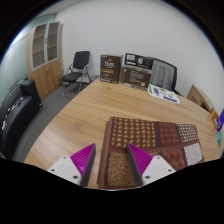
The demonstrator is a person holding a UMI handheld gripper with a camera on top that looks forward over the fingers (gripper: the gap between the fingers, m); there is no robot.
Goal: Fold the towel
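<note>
**On the wooden surface, a patterned towel waits for its fold**

Nearest the camera, the tool [111,168] hangs just above the near edge of the wooden surface [80,115], its two fingers apart and clamped on nothing. Each finger shows its magenta pad [84,160] on the inner face. Between the fingers lies the near end of the towel [140,145], a brown cloth patterned in squares of differing weave. It rests flat on the surface and runs from the gap between the fingers outward toward the right-hand edge. I cannot tell whether the fingertips touch the cloth or only hover over it.

By my judgement the step in hand is the approach to the first grasp: the towel looks spread out and not yet folded, and the tool sits lined up with its near edge. The next move likely calls for lowering the fingers onto that edge, pinching only one layer, then lifting and carrying it across to meet the far edge without dragging the rest.

Beyond the towel the surface is bare wood up to some papers [165,95] near the far right edge. Two brown boxes [122,70] stand at the far edge. Past them are a black chair [76,72], a wooden cabinet [45,60] and a white wall.
</note>
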